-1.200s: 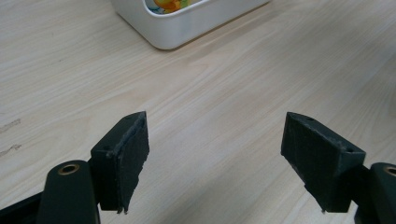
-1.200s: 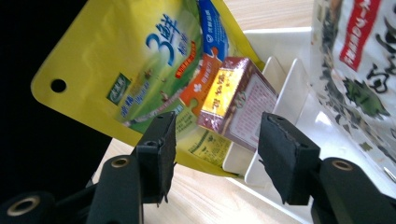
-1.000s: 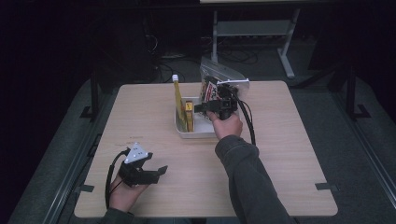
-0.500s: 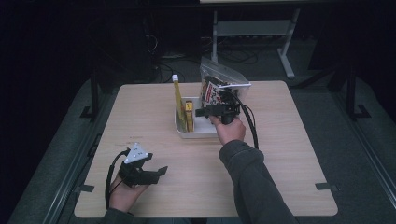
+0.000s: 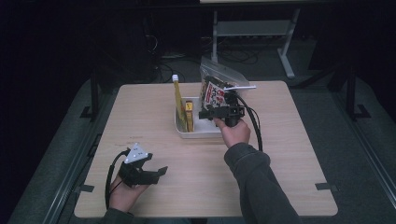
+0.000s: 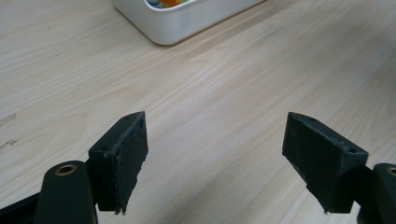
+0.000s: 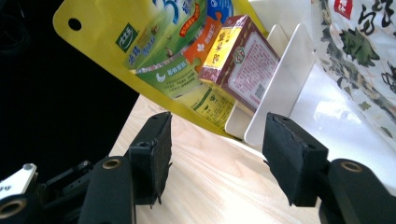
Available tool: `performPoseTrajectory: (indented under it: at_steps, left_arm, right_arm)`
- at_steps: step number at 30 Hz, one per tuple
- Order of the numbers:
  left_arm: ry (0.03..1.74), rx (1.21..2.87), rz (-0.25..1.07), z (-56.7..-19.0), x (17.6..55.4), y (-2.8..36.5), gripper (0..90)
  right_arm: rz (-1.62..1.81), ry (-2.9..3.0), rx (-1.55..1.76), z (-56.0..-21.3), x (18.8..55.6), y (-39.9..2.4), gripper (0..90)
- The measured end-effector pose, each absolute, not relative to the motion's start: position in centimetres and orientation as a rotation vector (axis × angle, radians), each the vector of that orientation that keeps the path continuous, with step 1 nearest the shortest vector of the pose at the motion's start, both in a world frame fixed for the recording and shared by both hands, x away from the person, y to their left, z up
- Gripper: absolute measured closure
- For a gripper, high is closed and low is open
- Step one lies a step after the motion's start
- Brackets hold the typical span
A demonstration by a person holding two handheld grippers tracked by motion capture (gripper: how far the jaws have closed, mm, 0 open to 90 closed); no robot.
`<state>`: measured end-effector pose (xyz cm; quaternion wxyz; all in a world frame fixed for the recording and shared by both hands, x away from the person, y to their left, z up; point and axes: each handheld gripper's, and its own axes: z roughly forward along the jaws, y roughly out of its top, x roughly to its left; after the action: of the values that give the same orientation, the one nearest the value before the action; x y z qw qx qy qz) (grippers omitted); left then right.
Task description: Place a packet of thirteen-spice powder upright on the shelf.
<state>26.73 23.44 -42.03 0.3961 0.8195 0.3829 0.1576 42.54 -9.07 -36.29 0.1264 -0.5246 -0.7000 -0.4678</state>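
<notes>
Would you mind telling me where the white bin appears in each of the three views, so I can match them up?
High view: the white bin sits at table centre, beside the right gripper.
Left gripper view: its rounded corner is at the top edge, beyond open jaws.
Right gripper view: its white wall stands upper right.
Shared landmark: the yellow pouch standing in it.

Square light-wood-grain table (image 5: 289, 172) on a dark carpeted floor (image 5: 364, 154). Far centre of the top: white rectangular plastic bin (image 5: 198, 133), standing directly on the wood. Near-left corner: a hand with the left gripper (image 5: 149, 173) rests on the tabletop. Black tape tabs (image 5: 325, 186) stick out at the near left and right edges.
</notes>
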Motion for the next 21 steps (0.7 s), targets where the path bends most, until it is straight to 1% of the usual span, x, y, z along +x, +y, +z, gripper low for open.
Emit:
performPoseTrajectory:
  at_steps: [21]
  left_arm:
    - [0.97, 2.076, 0.386, -42.2, 26.7, 23.4, 21.1]
  right_arm:
    - [-1.363, -2.032, -1.481, -37.4, 40.8, -10.7, 40.4]
